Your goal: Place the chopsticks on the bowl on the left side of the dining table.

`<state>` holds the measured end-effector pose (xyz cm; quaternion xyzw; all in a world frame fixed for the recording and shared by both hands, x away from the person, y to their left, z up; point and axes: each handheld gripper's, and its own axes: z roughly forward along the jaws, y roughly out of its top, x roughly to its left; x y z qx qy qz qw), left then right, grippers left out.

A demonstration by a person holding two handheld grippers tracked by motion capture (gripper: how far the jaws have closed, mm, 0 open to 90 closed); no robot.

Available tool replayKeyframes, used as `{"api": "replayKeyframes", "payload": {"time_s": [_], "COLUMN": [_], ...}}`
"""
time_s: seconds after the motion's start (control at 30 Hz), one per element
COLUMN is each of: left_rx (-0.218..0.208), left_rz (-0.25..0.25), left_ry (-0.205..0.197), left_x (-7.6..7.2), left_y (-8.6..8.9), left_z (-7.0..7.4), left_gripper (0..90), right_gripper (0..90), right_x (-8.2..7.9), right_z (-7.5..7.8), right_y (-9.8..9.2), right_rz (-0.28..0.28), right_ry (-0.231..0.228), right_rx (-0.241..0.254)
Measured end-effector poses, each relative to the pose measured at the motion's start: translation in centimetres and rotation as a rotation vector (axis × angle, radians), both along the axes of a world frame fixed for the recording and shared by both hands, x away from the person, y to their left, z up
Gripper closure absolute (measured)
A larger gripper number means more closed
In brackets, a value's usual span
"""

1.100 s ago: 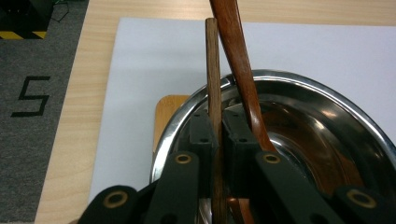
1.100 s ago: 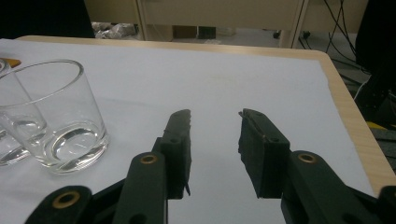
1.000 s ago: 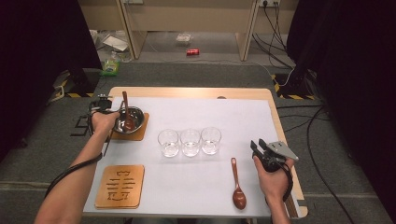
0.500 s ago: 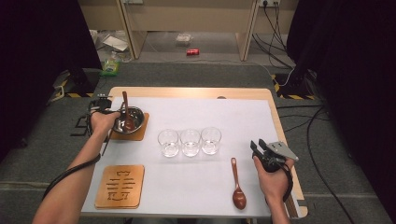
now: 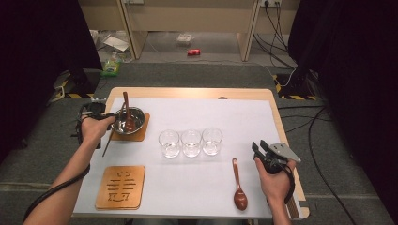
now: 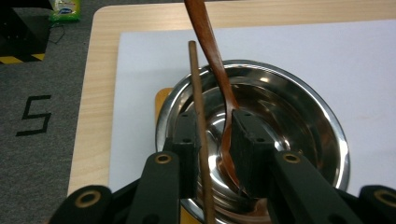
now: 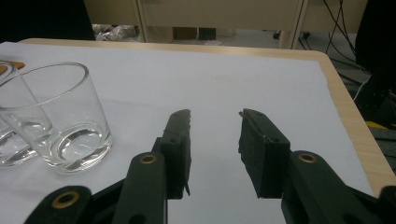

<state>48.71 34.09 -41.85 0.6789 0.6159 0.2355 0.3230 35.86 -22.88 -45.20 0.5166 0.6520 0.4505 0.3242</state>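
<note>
Now the left tool has just opened, releasing the spoon into the bowl; the right tool is open, empty.

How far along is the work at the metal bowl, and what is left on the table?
Done: one wooden spoon sits in the metal bowl on its coaster. In hand: the left gripper has just been opening, and a chopstick stands between its jaws, apparently released. Probably left: the second spoon lies untouched near the open, empty right gripper; three glasses and the spare coaster stand unused.
</note>
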Motion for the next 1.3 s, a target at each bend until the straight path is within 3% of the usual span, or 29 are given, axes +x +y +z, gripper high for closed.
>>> {"api": "replayKeyframes", "payload": {"time_s": [0.4,0.97,1.3], "left_rx": [0.030,0.026,0.022], "left_rz": [0.016,0.036,0.084], "left_ry": [0.068,0.100,0.106], "left_x": [0.2,0.4,0.6], "left_y": [0.0,-0.4,-0.8], "left_z": [-1.0,-1.9,-1.9], "left_gripper": [74.2,79.7,83.8], "right_gripper": [63.3,63.6,63.7], "right_x": [-0.3,-0.2,-0.2], "right_z": [0.1,-0.2,-0.2], "right_y": [-0.4,-0.3,-0.2], "right_rz": [-0.005,0.004,0.003], "right_ry": [0.005,0.011,0.012], "right_rx": [0.003,-0.003,0.001]}}
